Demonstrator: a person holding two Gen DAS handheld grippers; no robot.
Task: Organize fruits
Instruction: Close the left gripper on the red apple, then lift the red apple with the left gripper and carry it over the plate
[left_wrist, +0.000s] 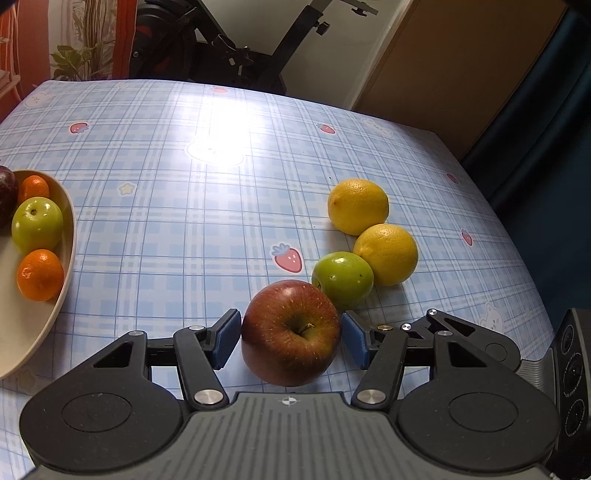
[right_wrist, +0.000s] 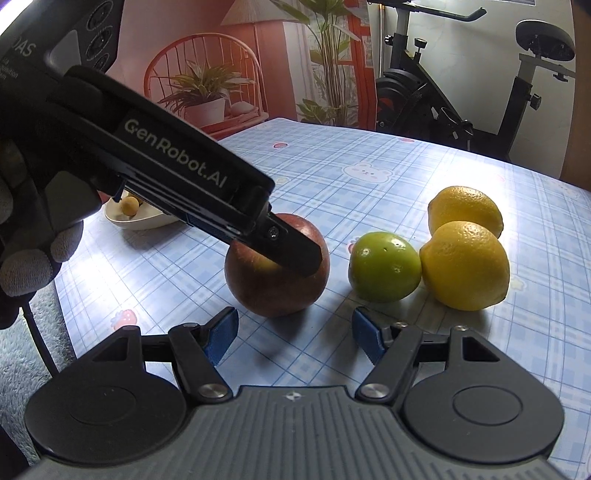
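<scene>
Now my left gripper (left_wrist: 291, 338) jaws bracket the red apple (left_wrist: 290, 332) on the table (left_wrist: 166, 229), not yet clamped; my right gripper (right_wrist: 293, 334) jaws gape empty.

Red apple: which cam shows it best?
Left wrist. The red apple sits whole between the open left tongs, stem dimple visible. In the right wrist view those tongs cover its top.

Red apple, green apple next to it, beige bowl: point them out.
Red apple (left_wrist: 291, 332), left wrist view: top, near the stem dimple.
Green apple (right_wrist: 384, 267), right wrist view: middle of its side.
Beige bowl (left_wrist: 68, 236), left wrist view: right rim.
</scene>
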